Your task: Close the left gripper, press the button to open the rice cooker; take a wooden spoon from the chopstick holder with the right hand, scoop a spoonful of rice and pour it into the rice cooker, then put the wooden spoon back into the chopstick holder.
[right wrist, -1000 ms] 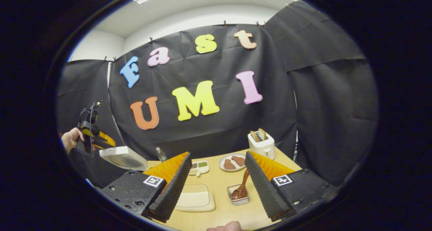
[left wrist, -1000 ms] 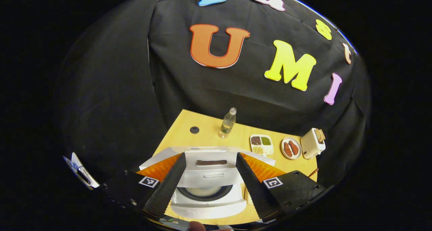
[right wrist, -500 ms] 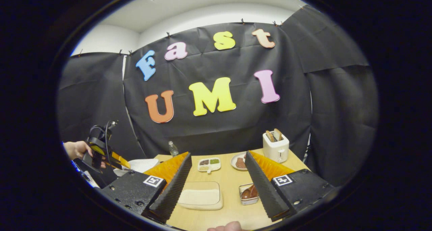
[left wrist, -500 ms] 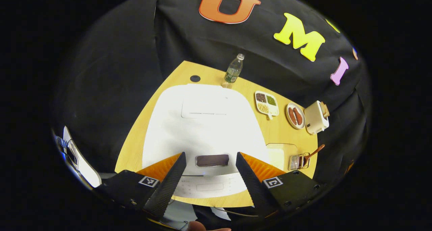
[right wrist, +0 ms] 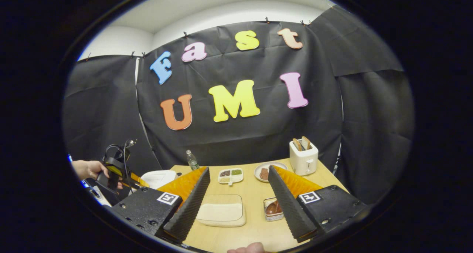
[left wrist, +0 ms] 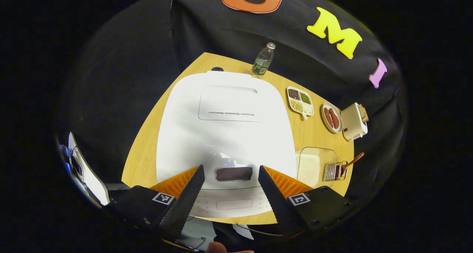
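Your left gripper (left wrist: 229, 194) hovers over the shut rice cooker (left wrist: 225, 127), jaws apart: close them, then press its front button. Right gripper (right wrist: 238, 205) jaws also apart.

The left gripper (left wrist: 229, 194) hangs above the rice cooker (left wrist: 225, 131), tipped downward toward its closed lid, jaws spread wide with nothing between them. Seen from the right gripper view, a hand (right wrist: 90, 169) grips this tool left of the rice cooker. The right gripper (right wrist: 238, 201) is held level, well to the right of the rice cooker, jaws likewise wide apart and empty, a fingertip (right wrist: 247, 248) showing behind them.
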Demonstrator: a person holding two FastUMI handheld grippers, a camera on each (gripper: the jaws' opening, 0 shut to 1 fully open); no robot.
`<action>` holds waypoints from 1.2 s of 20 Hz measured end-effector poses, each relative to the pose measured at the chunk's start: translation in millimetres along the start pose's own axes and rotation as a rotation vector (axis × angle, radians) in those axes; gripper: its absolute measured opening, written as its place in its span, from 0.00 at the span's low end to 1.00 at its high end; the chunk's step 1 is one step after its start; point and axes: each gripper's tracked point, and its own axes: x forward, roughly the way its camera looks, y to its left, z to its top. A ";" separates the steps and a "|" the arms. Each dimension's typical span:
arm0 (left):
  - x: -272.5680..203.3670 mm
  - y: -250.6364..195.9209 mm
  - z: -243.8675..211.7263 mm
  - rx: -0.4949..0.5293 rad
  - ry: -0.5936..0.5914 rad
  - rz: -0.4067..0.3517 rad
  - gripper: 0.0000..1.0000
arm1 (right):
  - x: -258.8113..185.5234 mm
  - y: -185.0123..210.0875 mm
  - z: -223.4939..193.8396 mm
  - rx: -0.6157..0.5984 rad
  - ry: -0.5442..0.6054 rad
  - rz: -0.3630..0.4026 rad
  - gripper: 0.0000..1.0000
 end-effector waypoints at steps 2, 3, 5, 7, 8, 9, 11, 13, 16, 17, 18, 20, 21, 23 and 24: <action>3.9 1.9 -3.5 0.022 -0.011 0.018 0.96 | 4.9 1.5 -5.1 0.003 0.011 0.005 0.99; 5.4 2.2 -6.0 0.053 -0.024 0.027 0.96 | 9.3 3.2 -8.2 0.007 0.017 0.009 0.99; 7.0 2.1 -10.1 0.106 -0.047 0.047 0.96 | 14.4 6.3 -10.5 0.019 0.023 0.020 0.99; 11.5 1.6 -13.5 0.154 -0.066 0.077 0.97 | 22.9 10.4 -13.1 0.035 0.030 0.041 1.00; 10.1 1.4 -11.4 0.162 -0.078 0.082 0.97 | 26.3 14.9 -15.7 0.042 0.042 0.063 0.99; 9.3 1.9 -11.1 0.140 -0.080 0.082 0.97 | 30.4 16.5 -16.9 0.042 0.045 0.078 0.99; 10.1 1.3 -5.8 0.128 -0.113 0.087 0.97 | 37.0 15.0 -13.6 0.021 0.042 0.098 0.99; 9.0 -0.6 -1.4 0.129 -0.150 0.087 0.96 | 43.6 8.5 -5.2 -0.003 0.025 0.109 1.00; -4.7 -5.8 13.9 0.099 -0.251 0.098 0.96 | 51.9 -10.4 10.9 -0.070 -0.009 0.101 1.00; -17.1 -8.9 20.2 0.091 -0.298 0.099 0.95 | 52.3 -12.3 17.0 -0.091 -0.027 0.107 1.00; -32.8 -15.5 25.7 0.078 -0.349 0.089 0.96 | 51.1 -15.2 21.8 -0.104 -0.040 0.110 1.00; -71.5 -32.3 30.8 0.059 -0.453 0.048 0.95 | 42.2 -19.6 28.6 -0.120 -0.057 0.105 1.00; -90.8 -40.9 29.8 0.057 -0.506 0.027 0.95 | 35.2 -18.5 32.8 -0.118 -0.068 0.101 1.00; -131.6 -62.8 25.3 0.054 -0.610 -0.030 0.95 | 13.8 -11.7 38.8 -0.116 -0.091 0.094 1.00; -151.4 -71.8 17.3 0.051 -0.652 -0.058 0.95 | -1.1 -7.6 40.7 -0.120 -0.102 0.085 1.00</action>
